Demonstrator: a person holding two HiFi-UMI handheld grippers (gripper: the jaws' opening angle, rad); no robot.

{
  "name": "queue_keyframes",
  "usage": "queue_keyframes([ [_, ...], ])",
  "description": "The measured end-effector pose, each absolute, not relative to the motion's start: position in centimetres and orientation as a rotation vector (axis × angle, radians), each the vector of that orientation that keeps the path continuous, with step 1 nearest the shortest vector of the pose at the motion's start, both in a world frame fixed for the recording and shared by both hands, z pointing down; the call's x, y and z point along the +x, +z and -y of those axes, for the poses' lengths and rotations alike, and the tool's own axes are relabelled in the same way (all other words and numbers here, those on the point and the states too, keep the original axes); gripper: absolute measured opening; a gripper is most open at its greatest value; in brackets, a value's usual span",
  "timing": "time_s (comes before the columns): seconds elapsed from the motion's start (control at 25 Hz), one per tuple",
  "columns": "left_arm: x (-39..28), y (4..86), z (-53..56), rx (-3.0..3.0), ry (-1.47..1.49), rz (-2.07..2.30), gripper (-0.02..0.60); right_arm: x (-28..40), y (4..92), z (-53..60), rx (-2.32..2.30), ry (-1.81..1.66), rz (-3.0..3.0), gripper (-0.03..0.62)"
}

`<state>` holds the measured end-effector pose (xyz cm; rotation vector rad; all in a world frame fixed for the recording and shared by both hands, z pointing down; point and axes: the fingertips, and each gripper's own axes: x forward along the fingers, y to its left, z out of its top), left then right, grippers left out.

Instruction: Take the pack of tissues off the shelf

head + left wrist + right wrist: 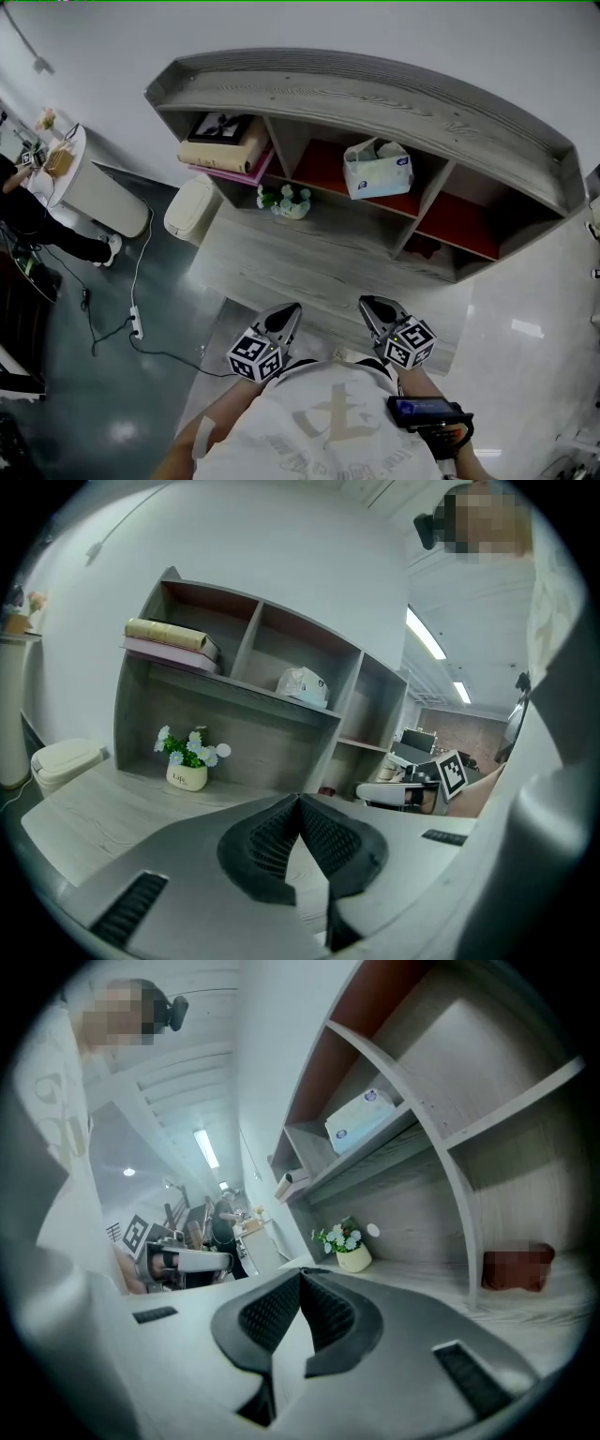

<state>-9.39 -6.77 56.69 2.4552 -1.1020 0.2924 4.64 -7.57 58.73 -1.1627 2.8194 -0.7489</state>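
The shelf [375, 94] is a long unit of grey, grained wood with a curved top, plain dividers and red floors in its upper compartments. Below it a bench [281, 272] of the same pale wood runs out towards the person. The tissues [377, 169] sit in the middle upper compartment, clear of both dividers. They are a soft white plastic-wrapped block with blue print, and the wrap looks crumpled at the top. Books [225, 150] lie stacked in the compartment to the left, and a small pot of flowers [286, 202] stands on the bench beneath. The left gripper [291, 312] and right gripper [370, 305] hang low near the bench edge, well short of the pack. Each has its ribbed black jaws pressed together on nothing. The reach probably calls for spreading one pair wide first and going in level between the dividers. Pinching the pack's firm body, not the loose wrap, should hold best, and it can then be drawn straight out.
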Motion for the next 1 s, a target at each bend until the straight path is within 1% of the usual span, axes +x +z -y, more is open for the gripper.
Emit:
queue_keyframes([
  [0.44,-5.9,55.7,10.6,2.511,0.285,1.046,0.011,7.6,58.0,9.6,-1.227,-0.726,-2.771,0.005],
  [1.0,-2.9,54.3,14.5,2.619,0.295,0.820,0.011,10.9,56.5,11.2,-1.503,-0.680,-2.608,0.005],
])
